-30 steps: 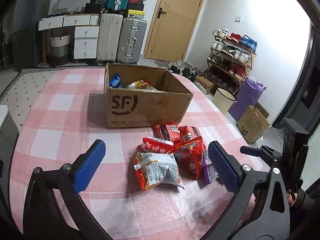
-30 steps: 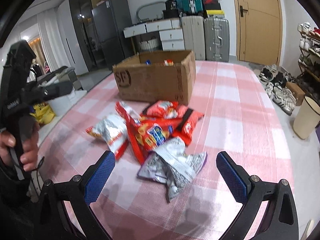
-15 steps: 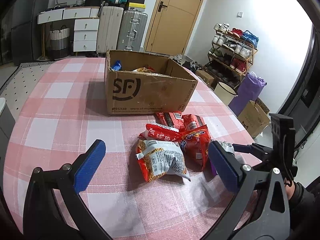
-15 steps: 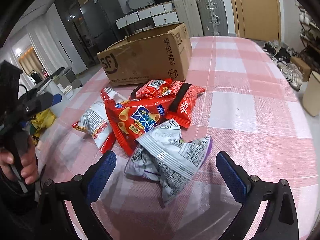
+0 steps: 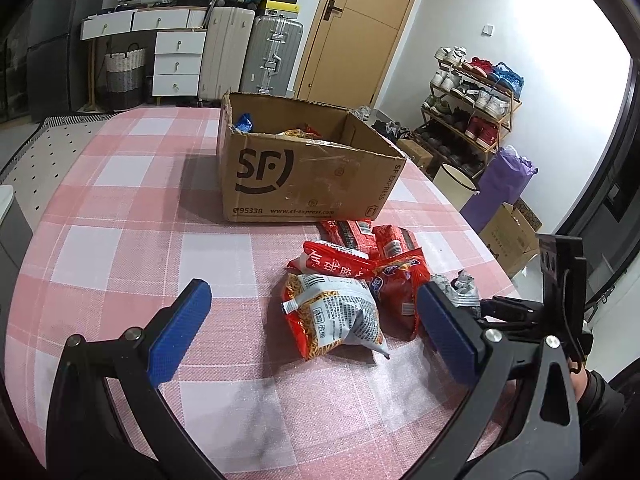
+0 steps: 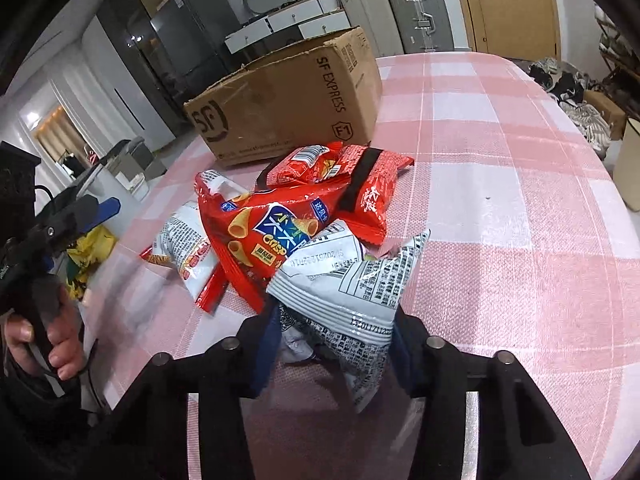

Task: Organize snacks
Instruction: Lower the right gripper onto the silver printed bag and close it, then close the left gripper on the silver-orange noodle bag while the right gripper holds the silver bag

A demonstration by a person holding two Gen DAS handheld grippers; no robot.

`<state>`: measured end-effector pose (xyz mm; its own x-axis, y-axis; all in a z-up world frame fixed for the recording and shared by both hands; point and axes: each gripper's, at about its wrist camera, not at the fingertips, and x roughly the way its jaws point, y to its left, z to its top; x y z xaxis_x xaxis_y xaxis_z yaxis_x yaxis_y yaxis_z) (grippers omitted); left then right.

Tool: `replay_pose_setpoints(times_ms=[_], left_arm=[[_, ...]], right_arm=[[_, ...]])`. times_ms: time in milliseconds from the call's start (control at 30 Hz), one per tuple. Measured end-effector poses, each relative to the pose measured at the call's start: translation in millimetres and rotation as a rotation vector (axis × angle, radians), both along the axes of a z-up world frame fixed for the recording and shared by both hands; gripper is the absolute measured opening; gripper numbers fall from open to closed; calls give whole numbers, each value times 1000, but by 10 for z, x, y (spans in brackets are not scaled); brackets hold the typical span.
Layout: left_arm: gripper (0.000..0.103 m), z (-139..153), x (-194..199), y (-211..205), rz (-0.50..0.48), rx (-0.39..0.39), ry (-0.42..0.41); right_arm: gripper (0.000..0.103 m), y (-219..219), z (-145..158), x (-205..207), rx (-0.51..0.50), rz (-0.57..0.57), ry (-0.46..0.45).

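Several snack bags lie in a pile on the pink checked table (image 5: 120, 248). In the right wrist view my right gripper (image 6: 334, 344) is shut on a silver-and-purple snack bag (image 6: 352, 280) at the near edge of the pile. Behind it lie a red Crisp bag (image 6: 264, 232) and other red bags (image 6: 360, 188). An open SF cardboard box (image 5: 296, 176) with snacks inside stands behind the pile. My left gripper (image 5: 312, 328) is open, low over the table, just short of a red-and-white noodle bag (image 5: 336, 320).
Suitcases (image 5: 248, 56) and white drawers (image 5: 176, 56) stand against the far wall by a wooden door. A shoe rack (image 5: 472, 96), a purple bag and a bin (image 5: 456, 184) stand beyond the table's right edge. A fridge (image 6: 188, 40) is at the left.
My right gripper moved forward and down to the pile and closed on the silver-and-purple bag. My left gripper dropped lower toward the table and stayed open.
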<state>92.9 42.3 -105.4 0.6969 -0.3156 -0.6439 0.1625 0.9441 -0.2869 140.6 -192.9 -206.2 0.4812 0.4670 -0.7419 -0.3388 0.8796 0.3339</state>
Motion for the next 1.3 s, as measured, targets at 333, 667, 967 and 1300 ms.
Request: replay_pose_setpoints(times_ms=[333, 667, 967, 1300], left_arm=[[102, -14, -4, 21, 5, -1, 10], [102, -177, 92, -87, -19, 11, 71], [102, -415, 281, -271, -34, 42, 149], [96, -631, 574, -477, -51, 45, 209]], right_arm=[[43, -74, 87, -116, 38, -2, -26], [43, -168, 126, -165, 66, -17, -36], [43, -214, 171, -206, 77, -23, -52], [43, -260, 156, -204, 94, -23, -50]])
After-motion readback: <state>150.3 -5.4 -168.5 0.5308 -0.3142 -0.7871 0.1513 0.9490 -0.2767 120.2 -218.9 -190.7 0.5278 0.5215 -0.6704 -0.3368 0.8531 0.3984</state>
